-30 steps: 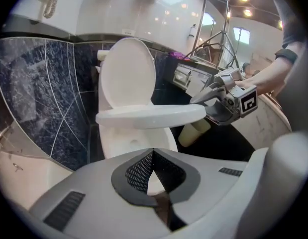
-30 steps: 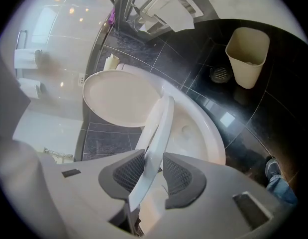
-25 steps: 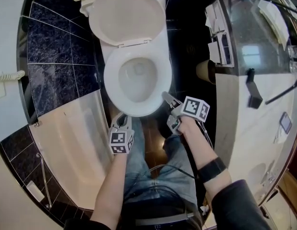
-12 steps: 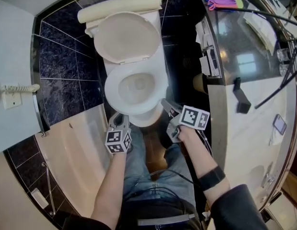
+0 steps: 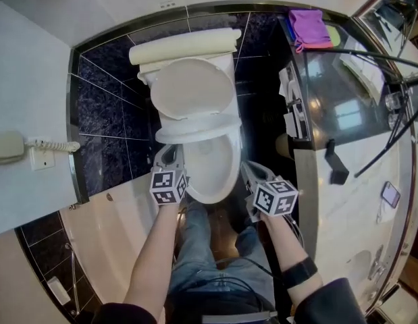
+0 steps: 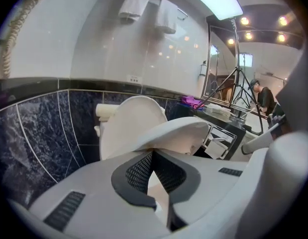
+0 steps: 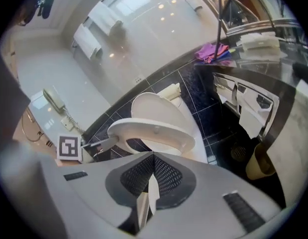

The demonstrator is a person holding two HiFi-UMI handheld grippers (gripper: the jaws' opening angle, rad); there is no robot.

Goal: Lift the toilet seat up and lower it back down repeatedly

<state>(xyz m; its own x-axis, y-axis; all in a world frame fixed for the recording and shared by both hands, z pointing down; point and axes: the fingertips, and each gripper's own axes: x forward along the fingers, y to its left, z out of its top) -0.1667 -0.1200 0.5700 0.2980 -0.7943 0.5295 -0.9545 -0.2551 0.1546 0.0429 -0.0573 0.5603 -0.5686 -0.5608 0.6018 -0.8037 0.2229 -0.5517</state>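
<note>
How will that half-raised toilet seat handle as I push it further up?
Probably stiff: the toilet seat holds its ring shape though the left gripper meets only one edge. Its rear sits by the lid, so it likely pivots, not slides. Glossy, likely slippery; unsupported it may drop onto the bowl.

Colour rundown from my end: toilet seat point(image 5: 198, 132) and lid point(image 5: 193, 88) are a creamy off-white; the wall tiles point(image 5: 104, 106) are near-black navy with pale marbled veining and thin white grout lines; the cloth point(image 5: 308, 27) is bright purple; left gripper point(image 5: 168, 155) and right gripper point(image 5: 250, 173) are pale grey, with black-and-white square markers on their cubes; pads point(image 6: 139, 172) black with a mesh texture; jeans point(image 5: 195, 241) faded blue; wristband point(image 5: 300, 273) black; wall phone point(image 5: 6, 146) cream
</note>
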